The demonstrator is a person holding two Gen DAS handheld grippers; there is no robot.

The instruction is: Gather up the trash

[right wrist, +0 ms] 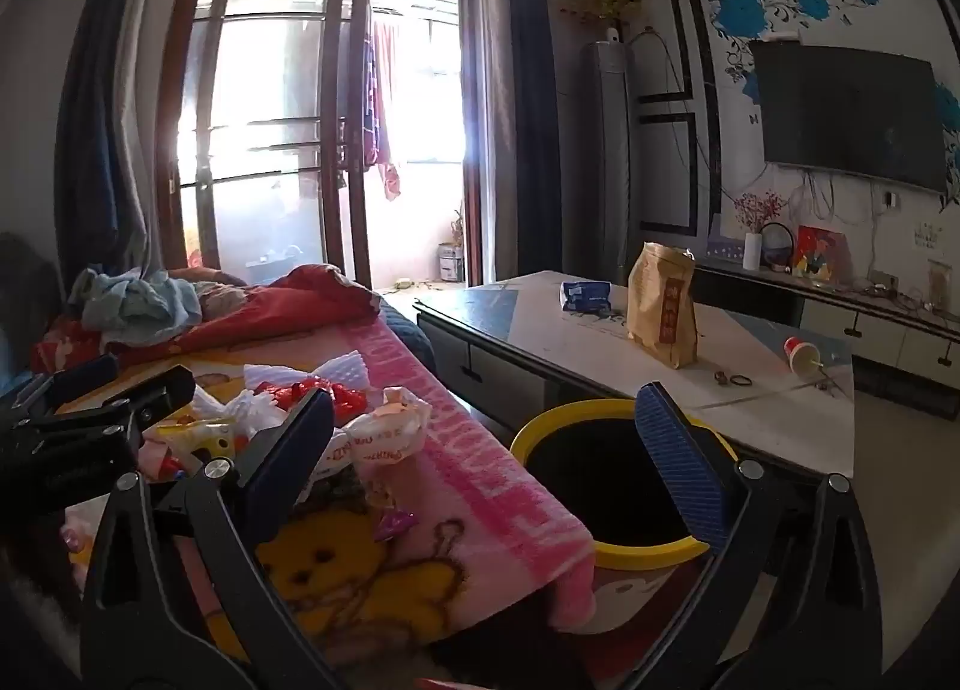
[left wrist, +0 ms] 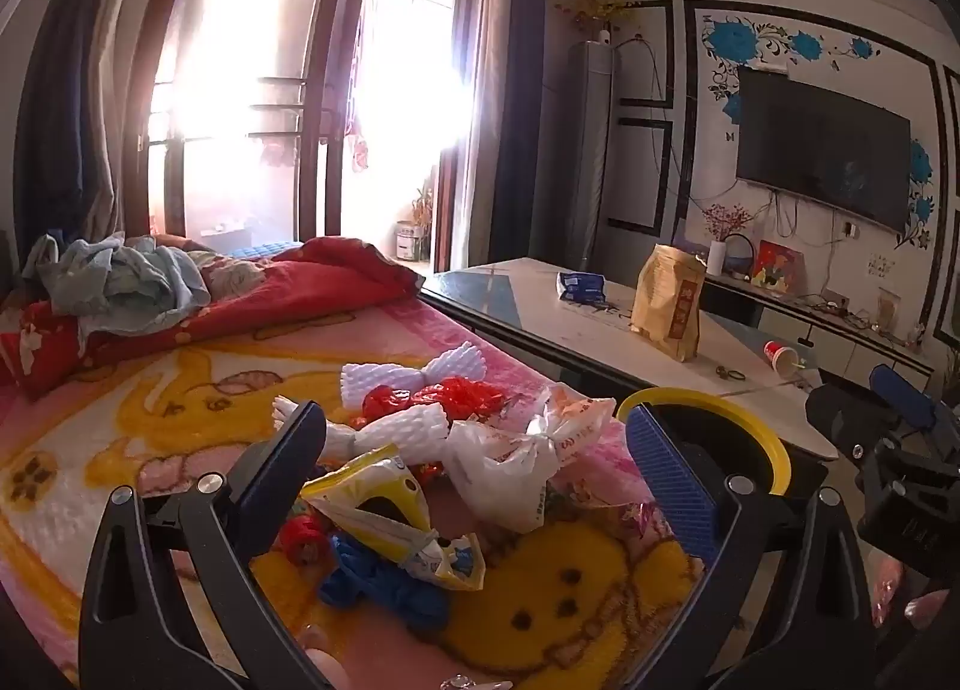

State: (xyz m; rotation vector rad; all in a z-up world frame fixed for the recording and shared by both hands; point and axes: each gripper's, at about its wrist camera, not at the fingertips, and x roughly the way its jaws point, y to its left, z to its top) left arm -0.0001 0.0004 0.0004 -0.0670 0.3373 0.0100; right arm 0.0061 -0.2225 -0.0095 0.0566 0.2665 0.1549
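A heap of trash lies on the pink cartoon blanket (left wrist: 108,438): white foam netting (left wrist: 414,375), a red plastic bag (left wrist: 462,393), a white knotted bag (left wrist: 510,468), a yellow-white wrapper (left wrist: 390,504) and a blue crumpled bag (left wrist: 384,582). My left gripper (left wrist: 480,450) hangs open just above the heap, nothing between its fingers. A yellow-rimmed bin (right wrist: 606,486) stands on the floor between bed and table. My right gripper (right wrist: 486,420) is open over the bed's edge and the bin, empty. The white printed bag (right wrist: 384,438) lies left of it.
A low table (right wrist: 780,402) beyond the bin carries a brown paper bag (right wrist: 663,306), a blue packet (right wrist: 585,295) and a tipped red cup (right wrist: 801,355). A red quilt (left wrist: 288,294) and clothes (left wrist: 120,282) lie at the bed's far end. A TV (left wrist: 822,144) hangs on the right wall.
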